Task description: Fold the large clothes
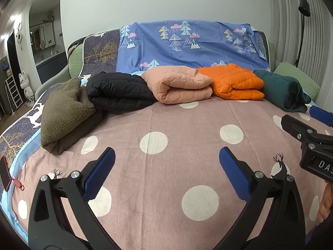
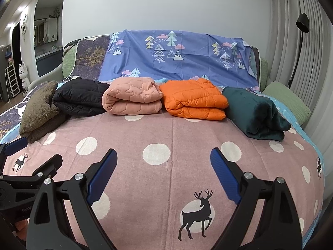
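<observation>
Several folded garments lie in a row across the far side of the bed: a brown fleece (image 1: 66,112) (image 2: 39,112), a black jacket (image 1: 118,91) (image 2: 81,98), a pink quilted piece (image 1: 179,85) (image 2: 133,98), an orange puffer jacket (image 1: 235,83) (image 2: 193,100) and a dark green piece (image 1: 285,91) (image 2: 254,112). My left gripper (image 1: 166,166) is open and empty above the pink dotted bedspread (image 1: 166,187). My right gripper (image 2: 164,166) is open and empty above the same bedspread (image 2: 166,198). Each gripper shows at the edge of the other's view.
A blue tree-print sheet (image 1: 187,43) covers the headboard. A green pillow (image 1: 297,77) lies at the right, a black floor lamp (image 1: 302,20) stands behind it. A red phone (image 1: 5,175) lies at the bed's left edge. A white figure (image 1: 25,87) stands on the floor at left.
</observation>
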### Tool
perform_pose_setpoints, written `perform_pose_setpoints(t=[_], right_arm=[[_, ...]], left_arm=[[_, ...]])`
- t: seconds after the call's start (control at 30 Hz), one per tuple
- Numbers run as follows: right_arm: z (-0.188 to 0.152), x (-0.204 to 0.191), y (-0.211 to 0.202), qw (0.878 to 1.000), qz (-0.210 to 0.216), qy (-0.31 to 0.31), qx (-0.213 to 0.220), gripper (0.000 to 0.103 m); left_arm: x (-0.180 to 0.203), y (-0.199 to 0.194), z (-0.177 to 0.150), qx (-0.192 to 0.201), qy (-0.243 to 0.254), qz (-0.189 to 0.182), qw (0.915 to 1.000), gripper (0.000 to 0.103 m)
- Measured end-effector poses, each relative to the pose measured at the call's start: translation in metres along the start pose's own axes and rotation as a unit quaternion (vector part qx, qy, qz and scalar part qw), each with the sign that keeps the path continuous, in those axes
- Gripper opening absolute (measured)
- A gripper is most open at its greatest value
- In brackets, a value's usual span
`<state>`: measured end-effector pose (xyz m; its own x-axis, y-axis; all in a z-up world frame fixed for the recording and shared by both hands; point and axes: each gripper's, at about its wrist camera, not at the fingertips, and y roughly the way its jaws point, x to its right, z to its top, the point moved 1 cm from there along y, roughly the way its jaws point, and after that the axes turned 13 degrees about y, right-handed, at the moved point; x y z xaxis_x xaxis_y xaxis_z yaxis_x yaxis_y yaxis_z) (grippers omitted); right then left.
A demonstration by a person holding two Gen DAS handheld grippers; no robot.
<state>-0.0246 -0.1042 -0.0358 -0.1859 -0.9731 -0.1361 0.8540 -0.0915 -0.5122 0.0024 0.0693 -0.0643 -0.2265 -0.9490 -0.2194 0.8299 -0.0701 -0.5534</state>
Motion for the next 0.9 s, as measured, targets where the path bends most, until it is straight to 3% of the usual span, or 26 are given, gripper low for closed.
perform_pose_setpoints(t=[0.9], right_arm=[[-0.0041,-0.0015,0.0068,1.0,-0.008,-0.006,-0.004,0.091]], left_arm=[[0.0001,0.0069,-0.0058,-0.008,-0.004,-0.009,0.9999,0.101]])
